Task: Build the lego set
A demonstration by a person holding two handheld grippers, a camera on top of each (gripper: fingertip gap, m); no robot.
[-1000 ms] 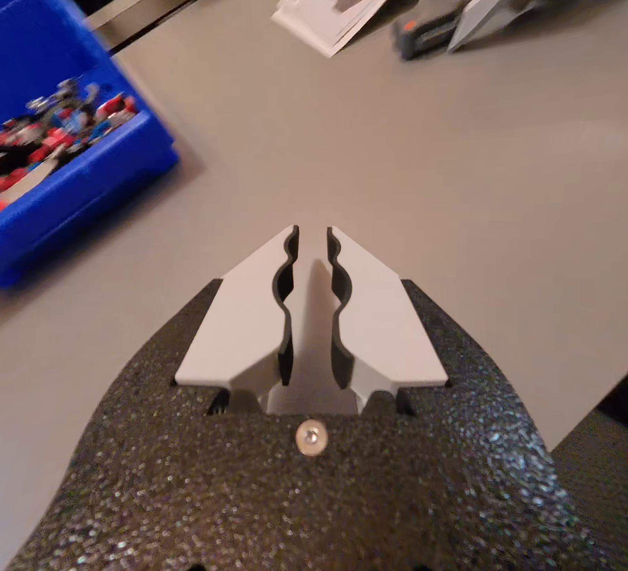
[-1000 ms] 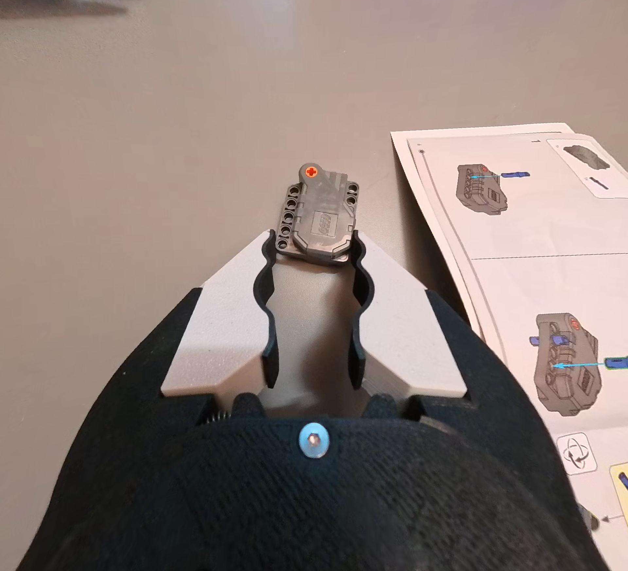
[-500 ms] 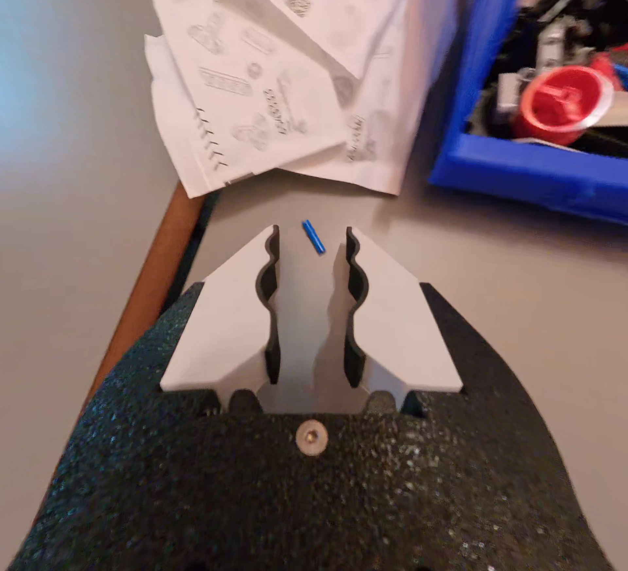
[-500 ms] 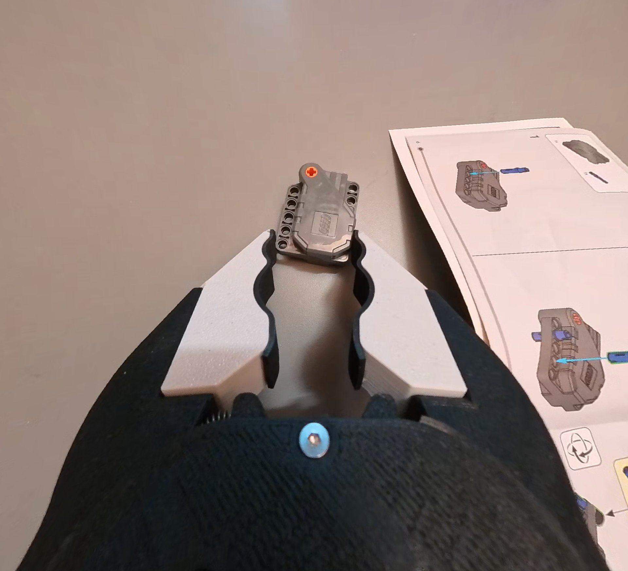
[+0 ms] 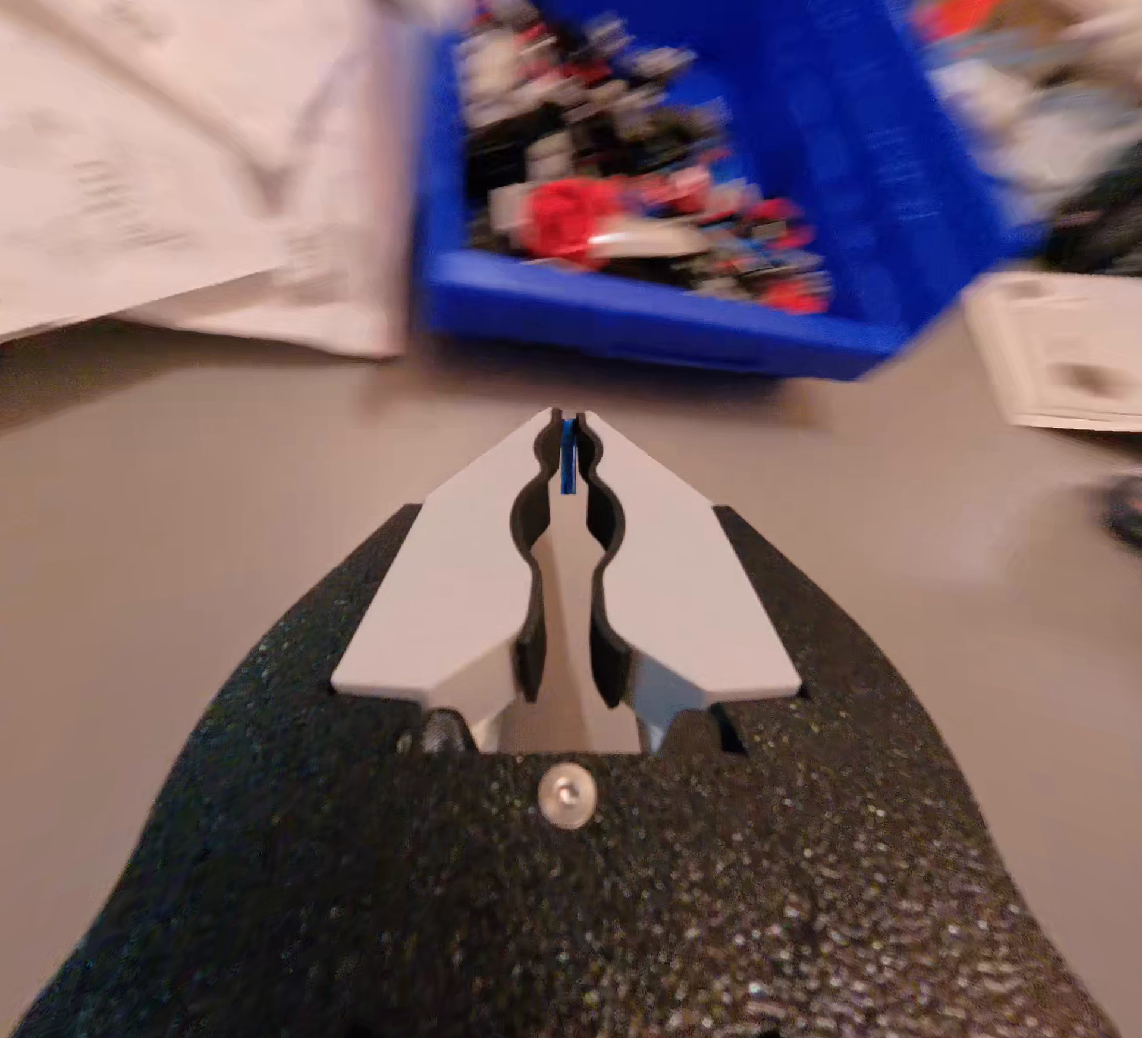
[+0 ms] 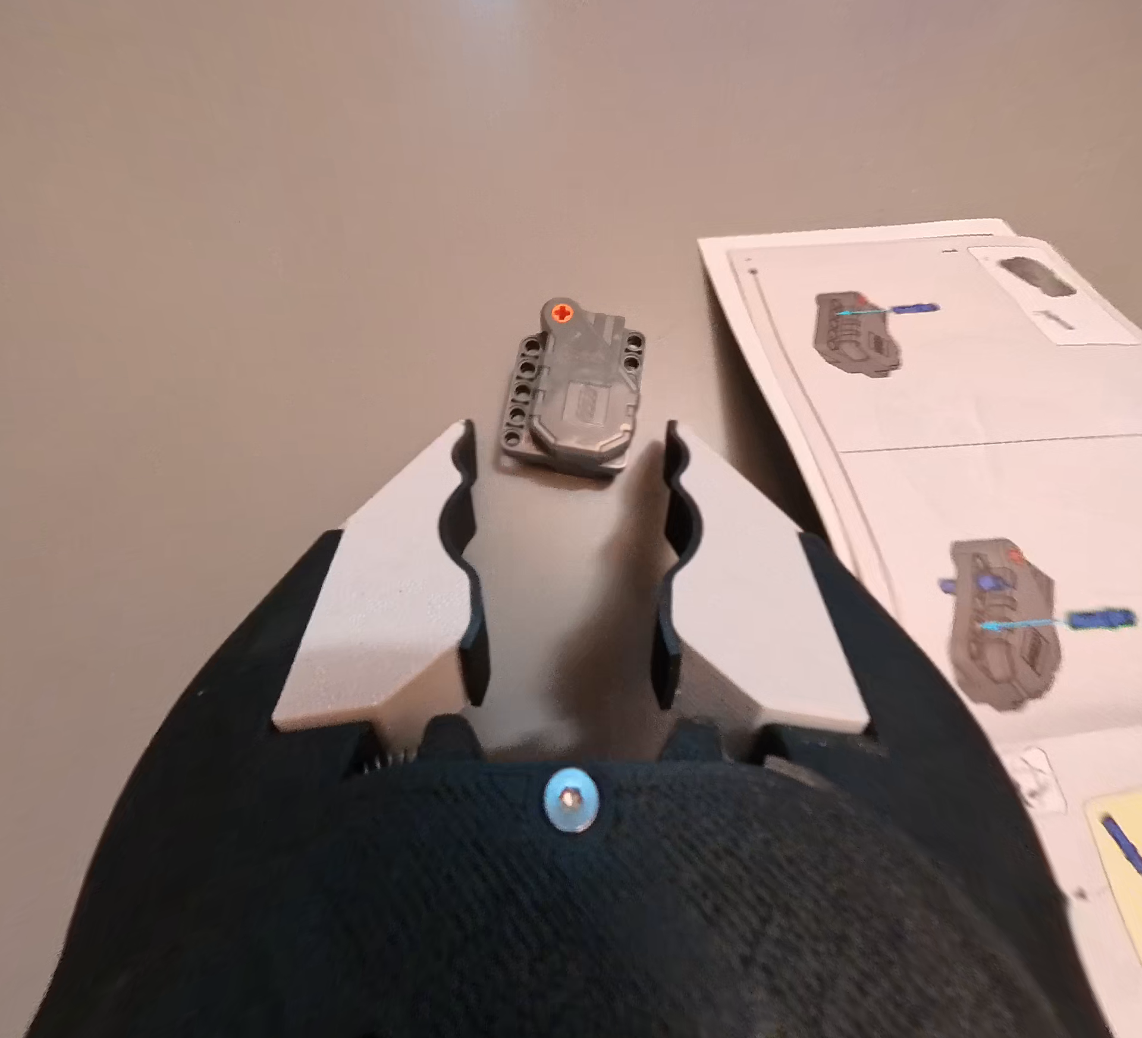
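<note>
Left gripper (image 5: pixel 565 415) has its jaws nearly closed, pinching a small blue pin (image 5: pixel 566 461) right at the tips, and it looks lifted off the tabletop (image 5: pixel 185 514). Right gripper (image 6: pixel 568 427) has its jaws spread wide with nothing in them; the grey motor block (image 6: pixel 571 390) sits flat on the tabletop just ahead of the tips, not touched as far as I can tell. So progress-wise this looks like the very start: none of the block's side holes seems to have a pin in it, and the instruction sheet (image 6: pixel 927 421) lying just right of the block pictures pins going into it. My guess is nearly the whole build is left. Further out in the left view, a blue bin (image 5: pixel 618 322) full of loose parts sits straight ahead, with white papers (image 5: pixel 154 143) to its left and another sheet (image 5: pixel 1063 365) to the right, all pretty blurry. Loads of bare tabletop left of and beyond the block, so bringing the pin in from that side looks easy; the right side is crowded by paper.
</note>
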